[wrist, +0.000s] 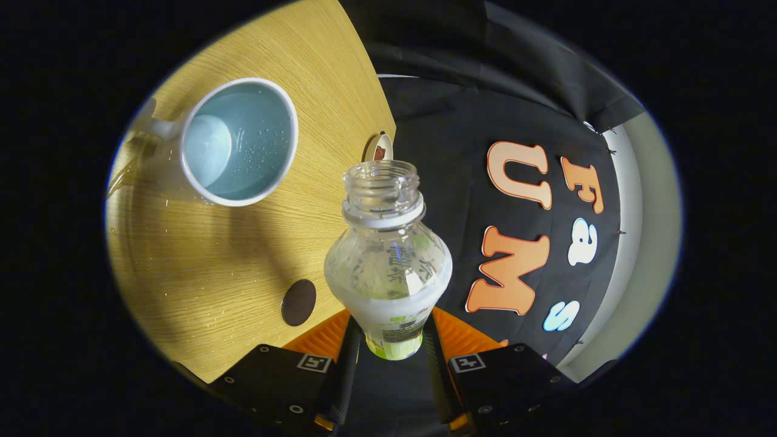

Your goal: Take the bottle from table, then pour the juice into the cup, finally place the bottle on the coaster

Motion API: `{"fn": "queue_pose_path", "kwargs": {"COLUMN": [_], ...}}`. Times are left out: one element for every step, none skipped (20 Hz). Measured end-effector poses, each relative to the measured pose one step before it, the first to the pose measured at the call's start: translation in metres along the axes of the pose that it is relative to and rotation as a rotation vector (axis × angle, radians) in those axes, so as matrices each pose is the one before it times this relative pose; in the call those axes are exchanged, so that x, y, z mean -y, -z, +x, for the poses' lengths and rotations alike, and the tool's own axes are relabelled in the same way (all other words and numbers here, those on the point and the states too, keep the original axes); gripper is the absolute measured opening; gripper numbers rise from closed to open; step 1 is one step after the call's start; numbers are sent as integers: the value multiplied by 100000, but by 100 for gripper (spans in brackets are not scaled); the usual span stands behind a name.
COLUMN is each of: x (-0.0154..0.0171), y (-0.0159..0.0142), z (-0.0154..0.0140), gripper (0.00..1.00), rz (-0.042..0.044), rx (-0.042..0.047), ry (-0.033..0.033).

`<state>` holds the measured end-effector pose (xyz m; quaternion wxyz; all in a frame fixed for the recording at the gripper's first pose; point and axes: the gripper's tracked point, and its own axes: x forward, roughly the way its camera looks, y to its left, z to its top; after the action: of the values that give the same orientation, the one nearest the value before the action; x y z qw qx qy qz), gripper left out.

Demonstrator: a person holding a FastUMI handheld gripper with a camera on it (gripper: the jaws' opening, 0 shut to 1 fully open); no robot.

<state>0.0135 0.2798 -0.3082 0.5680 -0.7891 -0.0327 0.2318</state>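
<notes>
Both gripper (388,340) fingers clamp the uncapped bottle (388,267), which we hold above the desk (200,267). Pour into the cup (240,142) looks done; next, upright onto the coaster (298,302).

From my remote station: the bottle (388,255) sits between my gripper's (391,343) 2 fingers, both pressed to its lower body, its open mouth pointing ahead. Beyond and left of it, the cup (240,142) rests on the table (200,273), handle turned away from the bottle. A coaster (298,302) lies near the table's edge, just left of the bottle. A small disc (380,147) sits at the edge beyond the bottle's mouth.
</notes>
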Motion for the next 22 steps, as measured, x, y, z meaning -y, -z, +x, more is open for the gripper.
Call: {"fn": "queue_pose_path", "kwargs": {"x": [36,-33,-57,70,-9,77,108,156,103,-8,-113,72,-67,53,-38,-92,62,192,53,70,156,74], "y": [-94,-42,-170,98,-52,159,-54,-122,29,-94,-40,53,-112,41,5,-43,-43,-57,-56,-67,-22,34], "z": [15,19,-118,26,-9,98,50,-166,130,-57,92,8,-76,-80,26,54,31,-71,-97,53,91,98], "gripper": [56,56,56,56,56,56,56,56,56,56,56,56,56,56,56,56,56,56,56,56,56,56], "rz": [-1204,-1080,-1002,-956,-851,-627,-515,-806,-751,-668,-792,-919,-902,-564,-230,-455,-1183,-1500,-1199,-779,-677,-618], "rx": [724,541,560,463,157,-42,237,291,435,275,408,418,358,283,156,507,390,638,667,456,416,187], "ry": [71,-53,-68,115,-56,-51,104,254,149,-125,-166,65,66,54,116,-256,200,499,489,115,335,371]}}
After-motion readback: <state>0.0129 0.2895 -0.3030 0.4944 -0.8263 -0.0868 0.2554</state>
